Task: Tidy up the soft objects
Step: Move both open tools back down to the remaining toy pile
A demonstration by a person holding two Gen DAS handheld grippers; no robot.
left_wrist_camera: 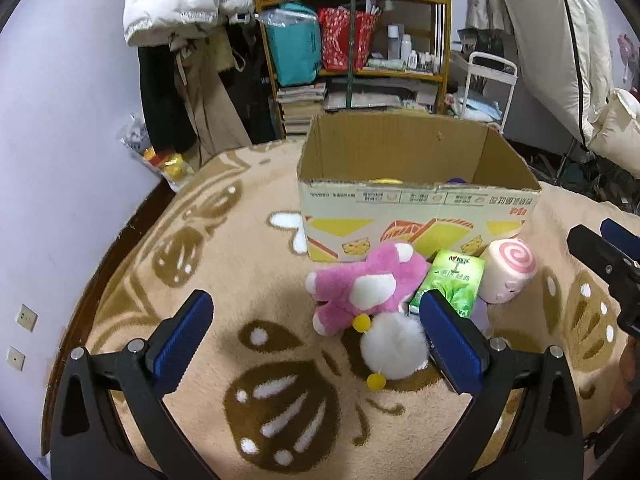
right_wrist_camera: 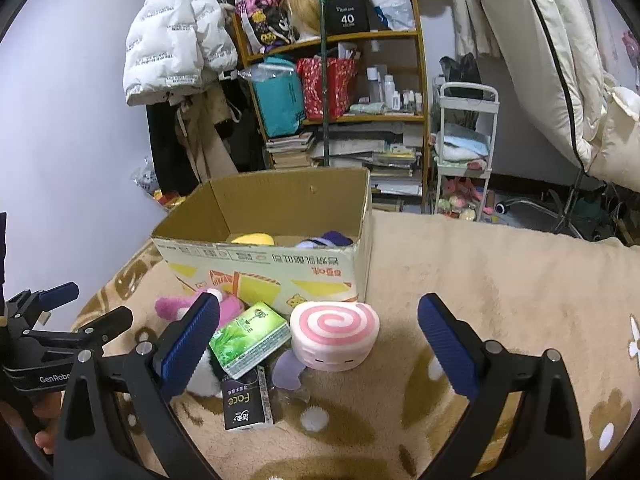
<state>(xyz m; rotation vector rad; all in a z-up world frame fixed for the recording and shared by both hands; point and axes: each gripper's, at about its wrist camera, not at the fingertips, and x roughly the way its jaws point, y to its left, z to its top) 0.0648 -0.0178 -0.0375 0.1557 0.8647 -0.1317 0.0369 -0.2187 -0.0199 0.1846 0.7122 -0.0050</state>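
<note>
An open cardboard box (left_wrist_camera: 416, 200) (right_wrist_camera: 256, 264) stands on the beige blanket, with a yellow soft thing (right_wrist_camera: 253, 239) and a purple one (right_wrist_camera: 326, 239) inside. In front of it lie a pink plush (left_wrist_camera: 368, 284) (right_wrist_camera: 170, 306), a white pom-pom toy (left_wrist_camera: 394, 346), a green tissue pack (left_wrist_camera: 452, 280) (right_wrist_camera: 250, 338), a pink swirl roll squishy (left_wrist_camera: 506, 270) (right_wrist_camera: 334, 334) and a black tissue pack (right_wrist_camera: 246, 402). My left gripper (left_wrist_camera: 316, 332) is open and empty, just short of the pom-pom. My right gripper (right_wrist_camera: 320, 336) is open and empty, facing the squishy.
The patterned beige blanket (left_wrist_camera: 224, 264) (right_wrist_camera: 500, 280) covers the surface. A cluttered wooden shelf (left_wrist_camera: 352, 40) (right_wrist_camera: 340, 80), hanging coats (right_wrist_camera: 176, 40) and a white cart (right_wrist_camera: 466, 148) stand behind. The right gripper's side shows in the left wrist view (left_wrist_camera: 604, 260).
</note>
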